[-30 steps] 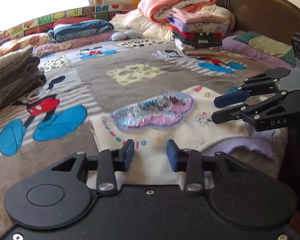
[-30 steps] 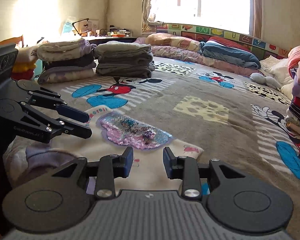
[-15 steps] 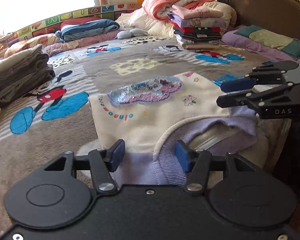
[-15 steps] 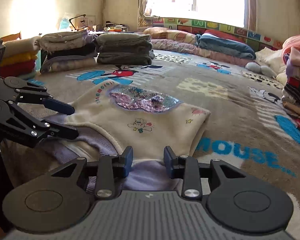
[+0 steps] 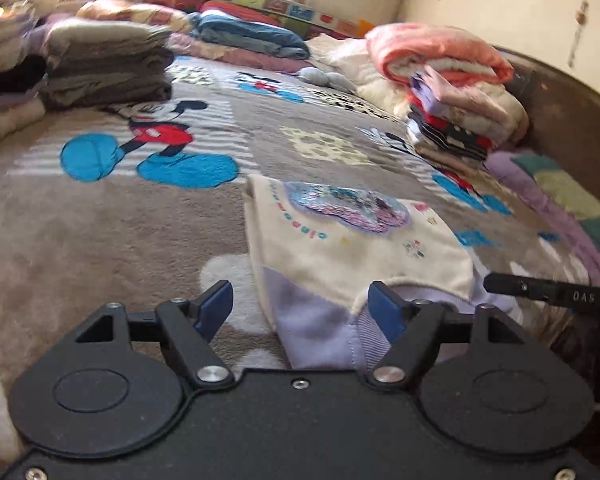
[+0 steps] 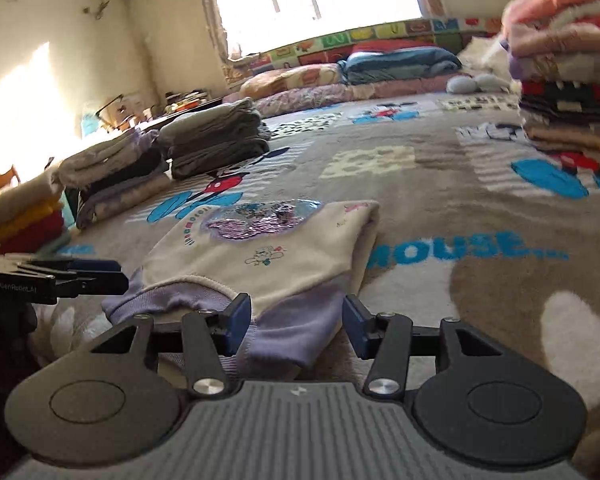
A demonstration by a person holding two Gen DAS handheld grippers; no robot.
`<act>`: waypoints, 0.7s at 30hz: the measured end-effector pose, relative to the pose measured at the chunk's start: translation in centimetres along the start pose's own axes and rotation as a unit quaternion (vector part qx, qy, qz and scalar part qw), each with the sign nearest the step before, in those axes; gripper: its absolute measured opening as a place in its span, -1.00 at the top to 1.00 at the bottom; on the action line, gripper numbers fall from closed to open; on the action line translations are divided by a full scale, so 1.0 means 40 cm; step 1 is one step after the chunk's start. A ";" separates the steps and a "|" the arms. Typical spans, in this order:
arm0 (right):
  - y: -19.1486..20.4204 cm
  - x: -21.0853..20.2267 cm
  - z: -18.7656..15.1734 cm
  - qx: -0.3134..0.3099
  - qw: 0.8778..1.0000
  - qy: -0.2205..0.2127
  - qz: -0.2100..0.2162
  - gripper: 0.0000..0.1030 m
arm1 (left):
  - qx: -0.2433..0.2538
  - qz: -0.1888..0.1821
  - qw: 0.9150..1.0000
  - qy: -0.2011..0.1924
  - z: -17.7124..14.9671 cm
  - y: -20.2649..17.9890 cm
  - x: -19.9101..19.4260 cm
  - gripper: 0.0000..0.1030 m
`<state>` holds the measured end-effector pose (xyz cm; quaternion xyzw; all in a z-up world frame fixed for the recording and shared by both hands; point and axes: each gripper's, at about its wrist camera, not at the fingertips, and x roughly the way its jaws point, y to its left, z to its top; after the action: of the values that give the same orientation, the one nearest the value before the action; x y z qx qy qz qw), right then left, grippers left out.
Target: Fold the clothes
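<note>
A folded cream sweatshirt (image 5: 340, 248) with a sequin patch and lilac sleeves lies flat on the cartoon blanket (image 5: 120, 232). My left gripper (image 5: 302, 306) is at its near lilac shoulder. Its jaws are opening wide, with the cloth lying loose between them and the pads clear of it. In the right wrist view the sweatshirt (image 6: 284, 248) shows its other near corner. My right gripper (image 6: 296, 322) straddles the lilac sleeve end there, jaws opening, not pressing the cloth. Each view catches the other gripper edge-on: the right gripper (image 5: 540, 290) and the left gripper (image 6: 80, 276).
Stacks of folded clothes stand on the bed: grey ones (image 5: 108, 68) at the far left, a striped and pink stack (image 5: 460, 100) by the dark headboard (image 5: 560, 120). A lilac and green pillow (image 5: 560, 196) lies at the right. More piles (image 6: 112, 176) line the bed's left edge.
Both grippers have drawn back from over the sweatshirt's body to its near lilac end, rolled sideways, and their jaws have spread wider. The sweatshirt stays flat on the blanket.
</note>
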<state>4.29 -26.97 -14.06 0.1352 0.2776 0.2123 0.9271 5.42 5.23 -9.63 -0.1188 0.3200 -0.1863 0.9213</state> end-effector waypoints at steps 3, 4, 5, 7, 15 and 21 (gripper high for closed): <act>-0.065 0.022 0.001 0.106 0.994 0.011 0.022 -0.31 | -0.073 -0.029 0.997 0.020 -0.001 0.048 0.008 -0.72; -0.080 0.035 -0.004 0.131 0.991 0.021 0.030 -0.38 | -0.087 -0.040 0.995 0.025 -0.001 0.056 0.011 -0.72; -0.094 0.047 -0.009 0.156 0.987 0.032 0.037 -0.38 | -0.098 -0.046 0.994 0.032 -0.001 0.059 0.017 -0.72; -0.114 0.065 -0.012 0.189 0.980 0.043 0.048 -0.38 | -0.118 -0.059 0.990 0.045 0.001 0.064 0.030 -0.75; -0.125 0.146 0.011 0.216 0.971 0.058 0.087 -0.39 | -0.162 -0.102 0.979 0.072 0.040 0.083 0.101 -0.80; -0.128 0.215 0.042 0.217 0.969 0.058 0.106 -0.35 | -0.162 -0.119 0.977 0.070 0.071 0.071 0.167 -0.79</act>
<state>13.39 -27.65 -18.51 0.3489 0.3544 0.2516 0.8303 12.81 5.28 -12.04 -0.2908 0.3930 -0.2483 0.8363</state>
